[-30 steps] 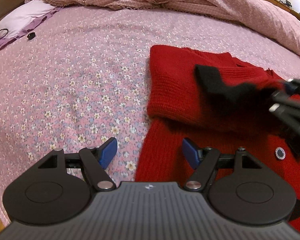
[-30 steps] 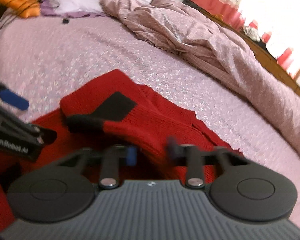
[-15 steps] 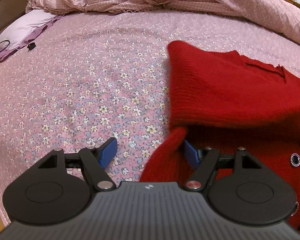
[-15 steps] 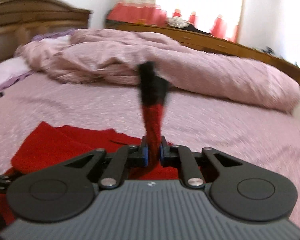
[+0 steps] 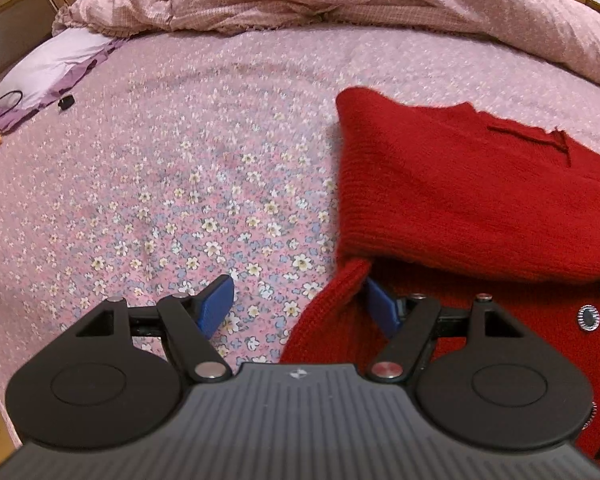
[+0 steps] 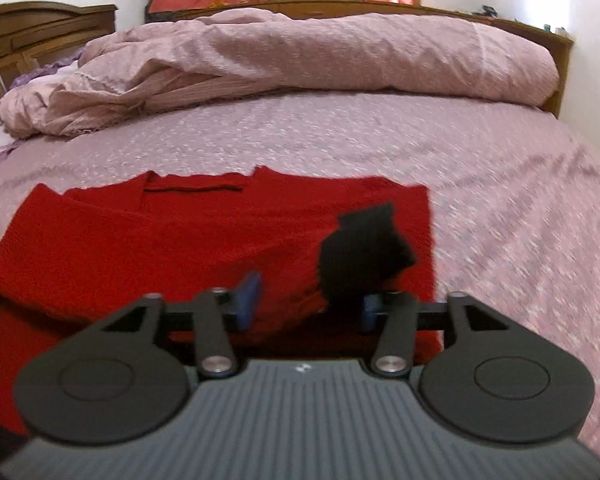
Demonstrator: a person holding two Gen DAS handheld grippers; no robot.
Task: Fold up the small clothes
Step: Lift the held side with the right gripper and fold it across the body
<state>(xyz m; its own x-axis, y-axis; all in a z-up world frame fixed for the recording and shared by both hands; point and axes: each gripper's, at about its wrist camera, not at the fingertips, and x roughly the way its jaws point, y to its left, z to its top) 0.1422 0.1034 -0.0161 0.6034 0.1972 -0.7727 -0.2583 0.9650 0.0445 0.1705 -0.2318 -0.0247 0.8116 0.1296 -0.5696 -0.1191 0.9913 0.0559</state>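
A red knit sweater (image 5: 460, 200) lies flat on the flowered bed sheet (image 5: 160, 160), with one sleeve folded across its body. My left gripper (image 5: 298, 294) hangs open over the sweater's left edge; a fold of red knit sits between the fingers, against the right pad. In the right wrist view the sweater (image 6: 160, 240) spreads out ahead. My right gripper (image 6: 308, 302) is opening over it. The sleeve's black cuff (image 6: 360, 252) sits loose by the right pad, with no pad pressing on it.
A crumpled pink duvet (image 6: 300, 52) is piled along the far side of the bed. A pale pillow (image 5: 56, 64) and a small black object (image 5: 66, 101) lie at far left. A wooden headboard (image 6: 40, 28) stands behind. The bed's edge runs at lower left in the left wrist view.
The right gripper carried the black-cuffed sleeve across the sweater to the right, rolled level and let it go. The left gripper stayed put and open.
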